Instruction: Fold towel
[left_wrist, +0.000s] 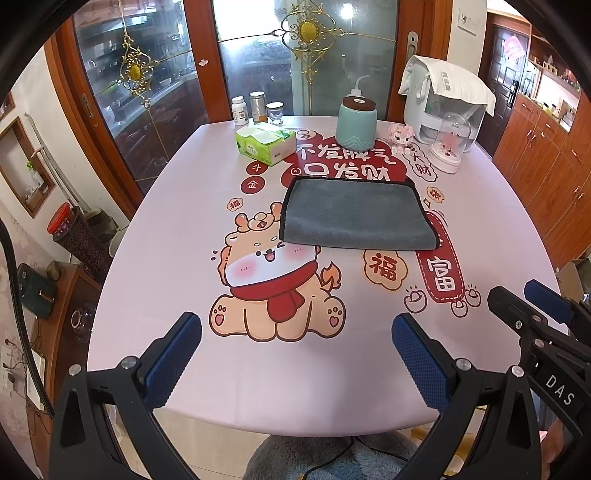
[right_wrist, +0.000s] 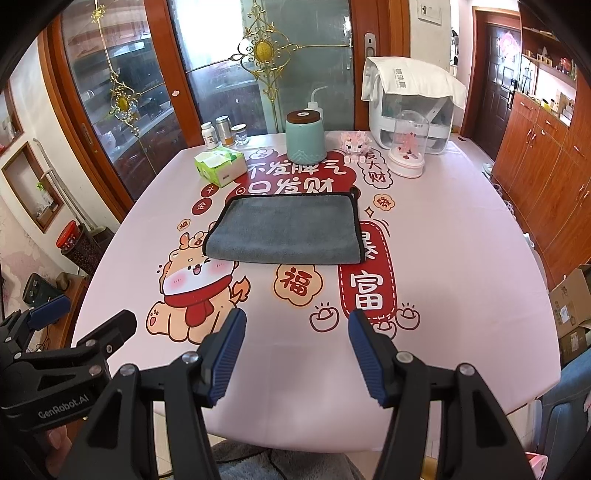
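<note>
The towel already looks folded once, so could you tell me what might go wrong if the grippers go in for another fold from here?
1. The towel lies doubled with its fold toward the grippers; a pinch at one corner may catch only the top layer, so the layers could slide apart.
2. It lies on a loose-looking tablecloth; a low pinch could grab that cloth too.
3. The jar and tissue box stand just behind; a long sweep might bump them.
Both the left gripper and right gripper are open, off the towel.

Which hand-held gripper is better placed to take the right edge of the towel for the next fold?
Probably the right hand-held gripper. It is open, and the gray towel's black-trimmed right edge lies almost straight ahead of it. From the left hand-held gripper, also open, that edge lies farther right.
</note>
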